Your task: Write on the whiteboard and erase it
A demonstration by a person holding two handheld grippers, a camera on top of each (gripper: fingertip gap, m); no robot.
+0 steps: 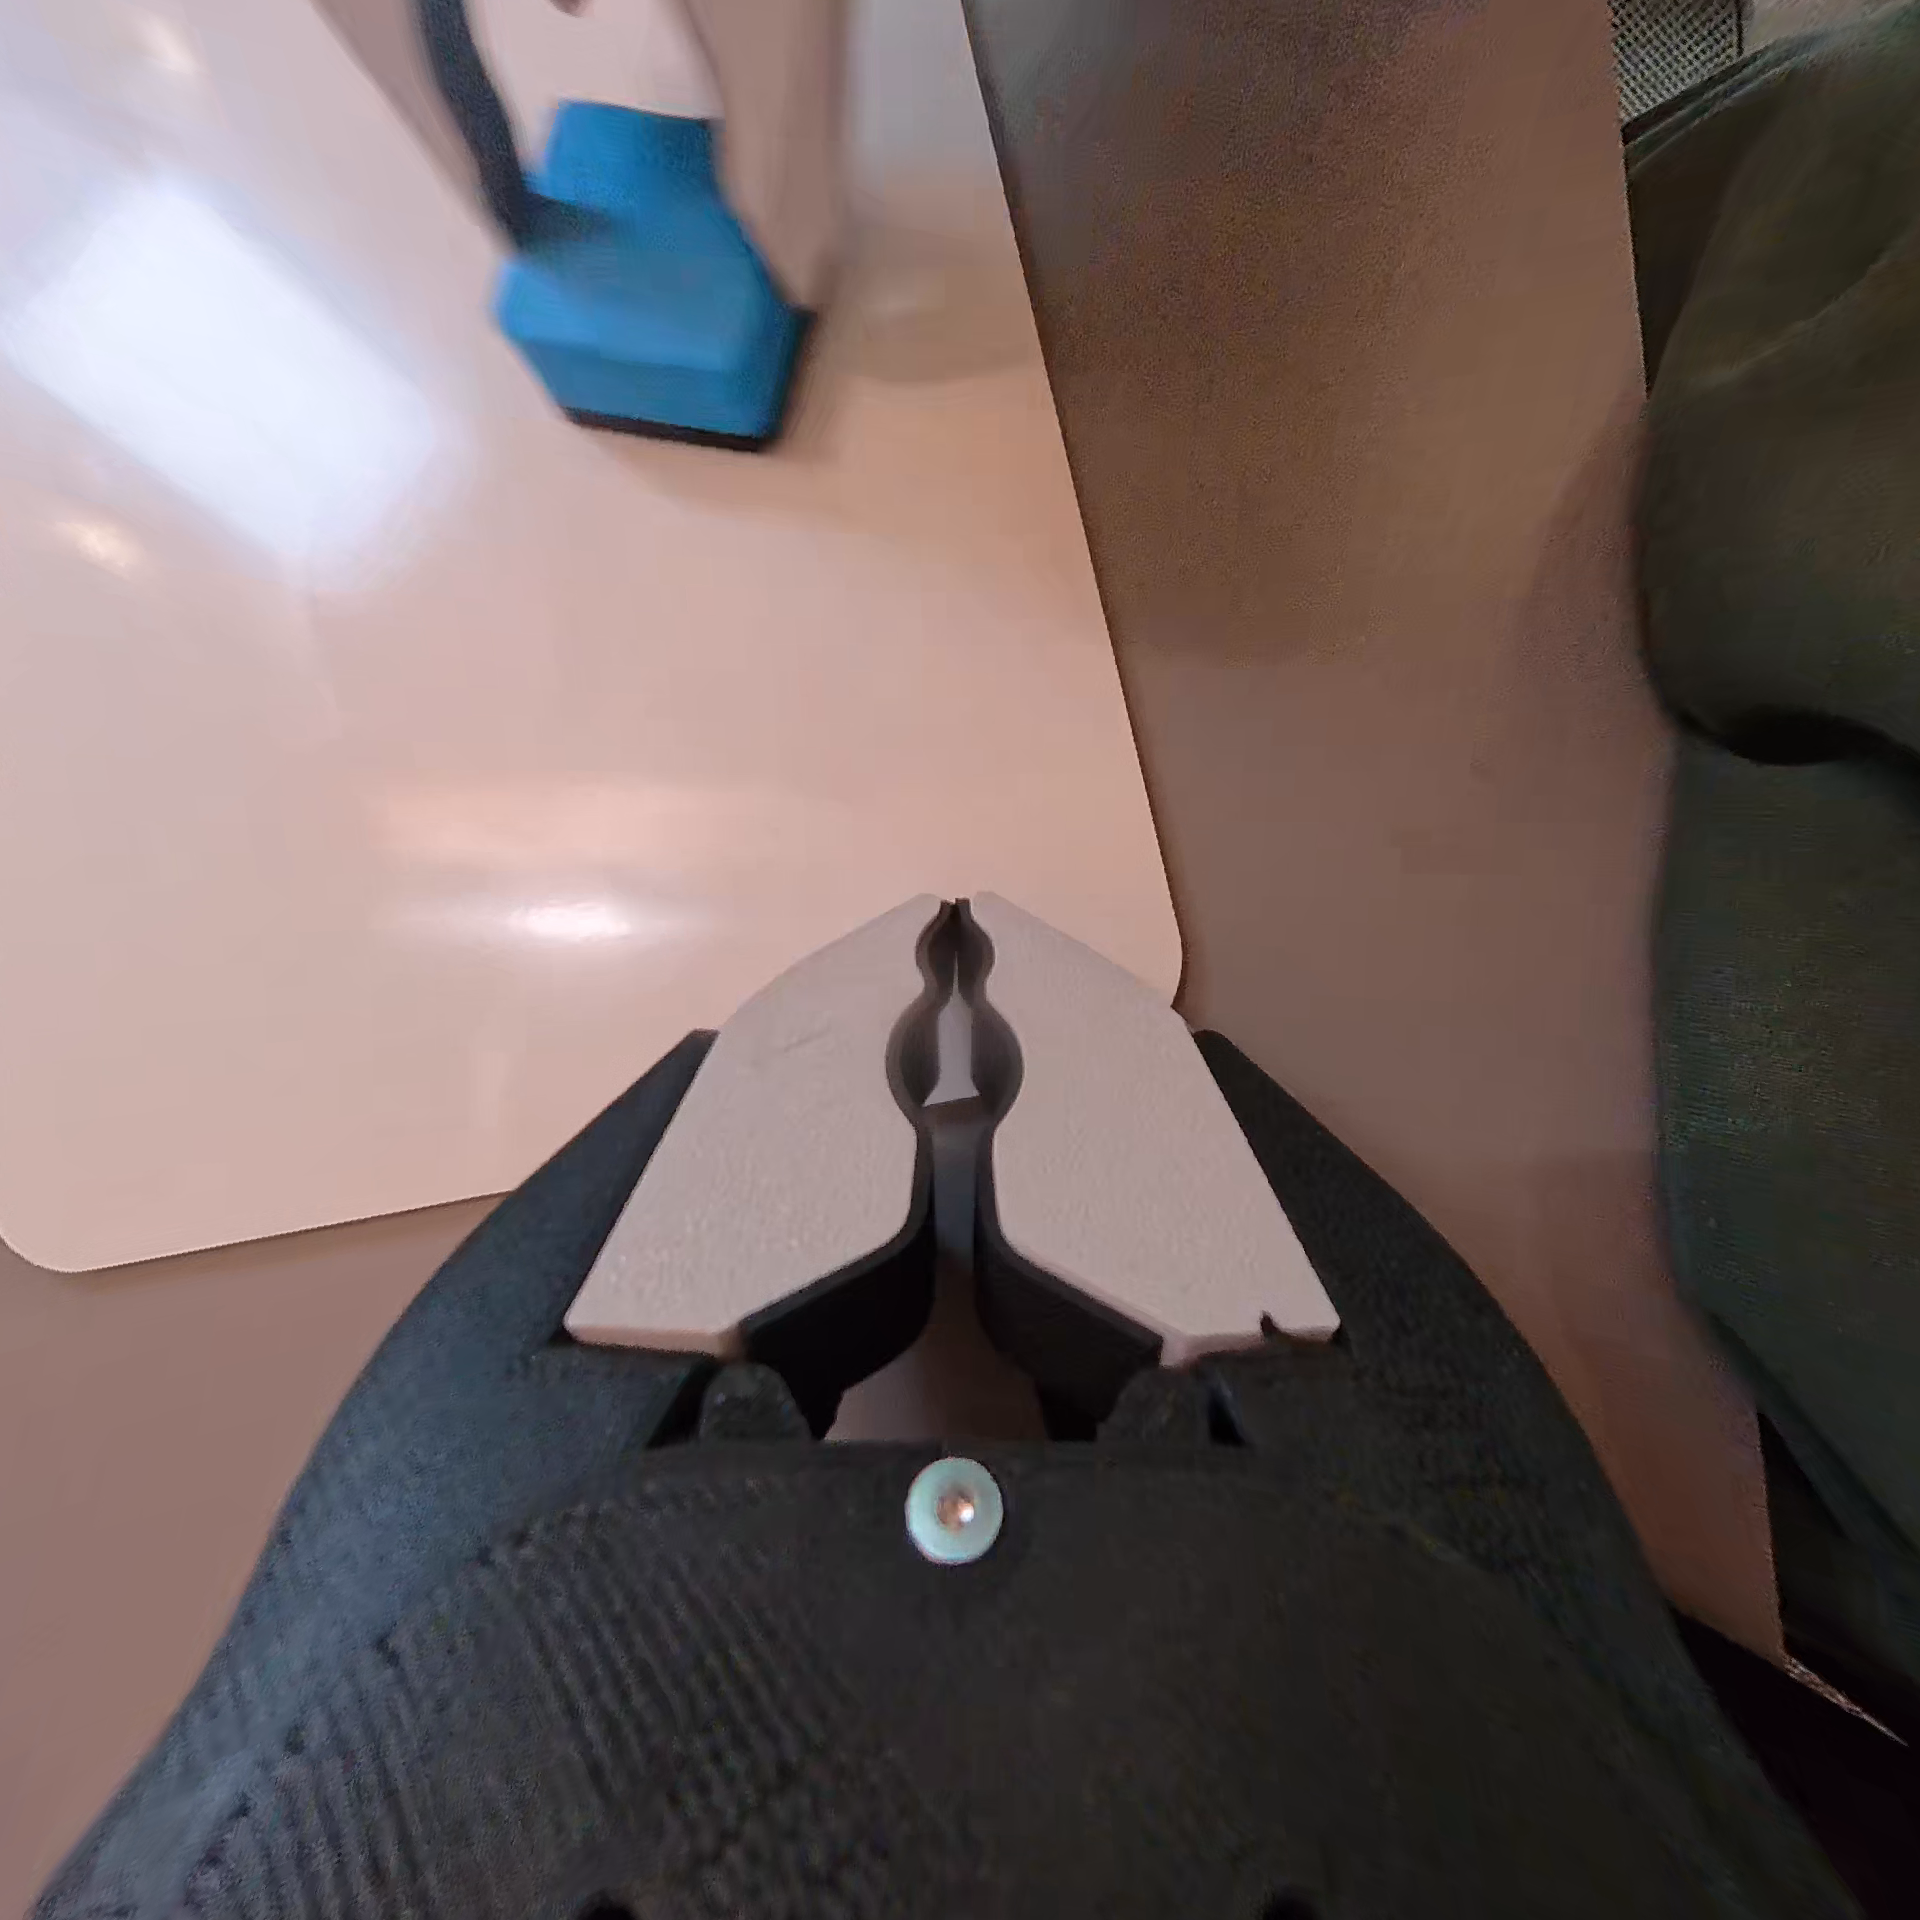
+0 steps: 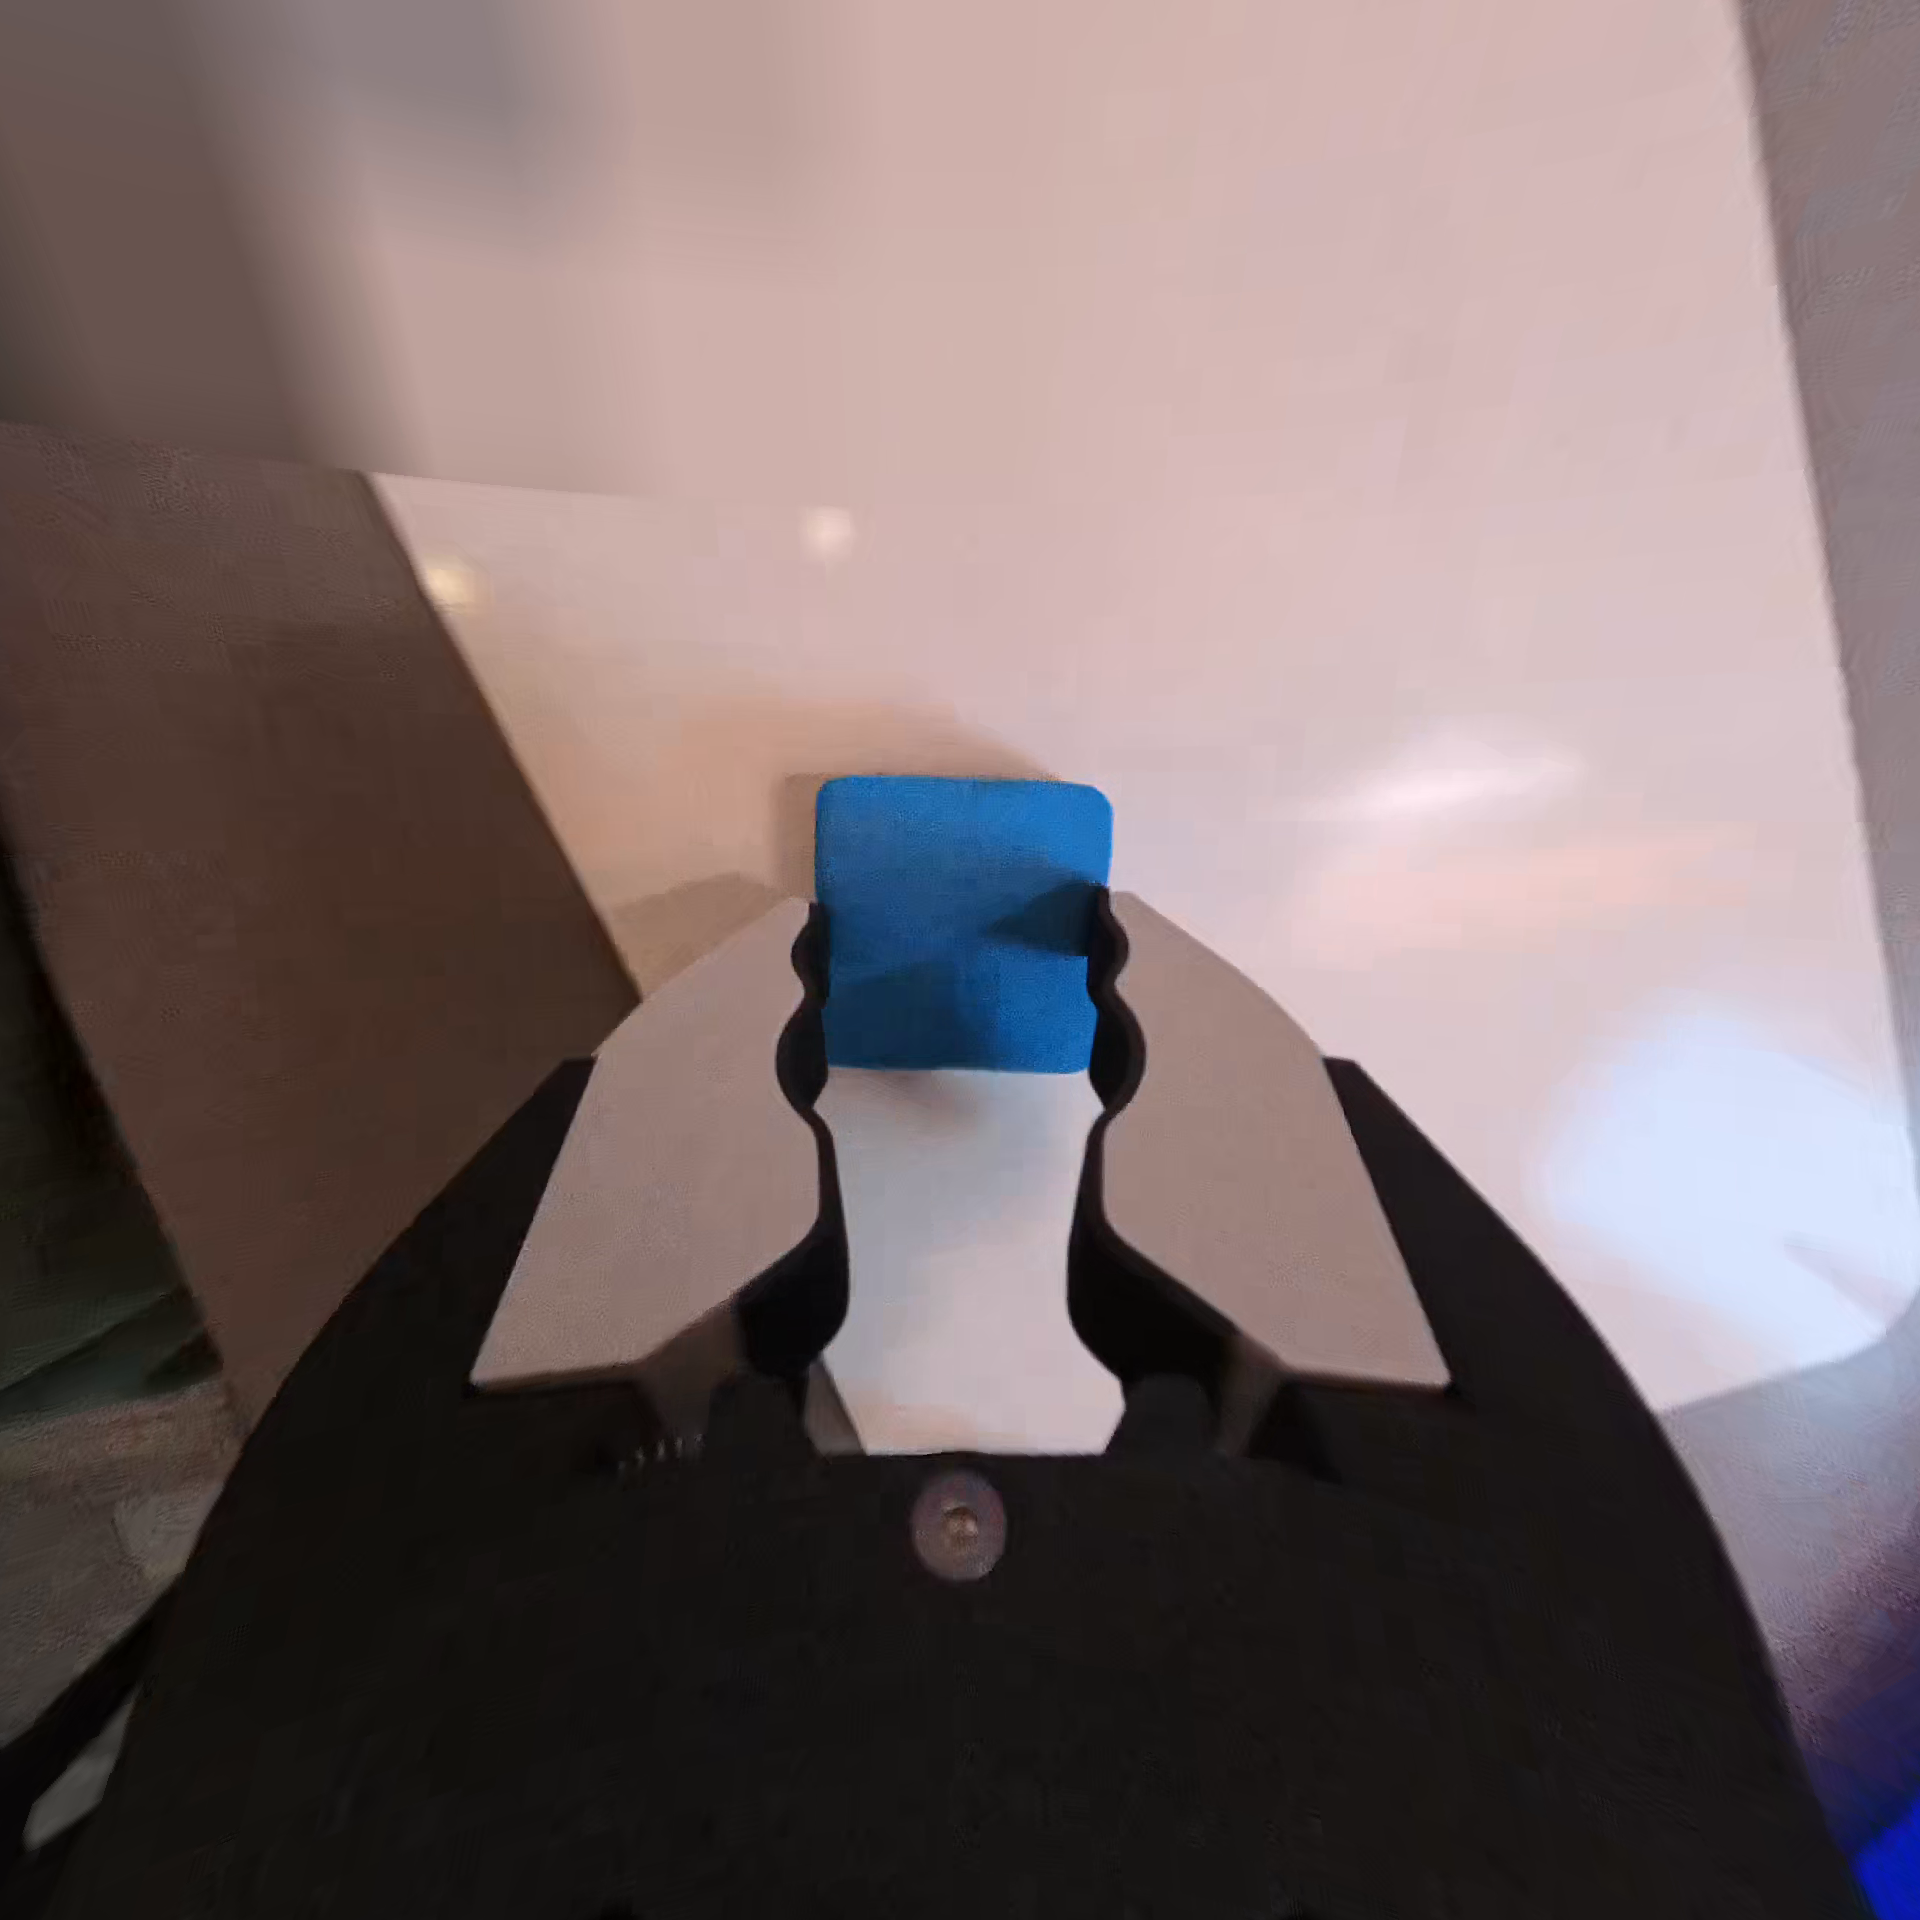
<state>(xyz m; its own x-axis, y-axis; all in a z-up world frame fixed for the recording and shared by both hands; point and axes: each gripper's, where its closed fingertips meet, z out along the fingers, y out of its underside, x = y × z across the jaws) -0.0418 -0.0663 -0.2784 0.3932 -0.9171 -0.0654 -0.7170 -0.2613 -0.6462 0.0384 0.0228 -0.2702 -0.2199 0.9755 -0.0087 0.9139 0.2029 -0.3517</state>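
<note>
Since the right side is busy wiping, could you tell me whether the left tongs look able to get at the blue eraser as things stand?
Probably not usefully: the left tongs are shut, and the blue eraser is already clamped in the right tongs. The whiteboard between them looks unobstructed.

Brown tabletop (image 1: pixel 1351 520); dark green fabric (image 1: pixel 1787 520) beside.
</note>
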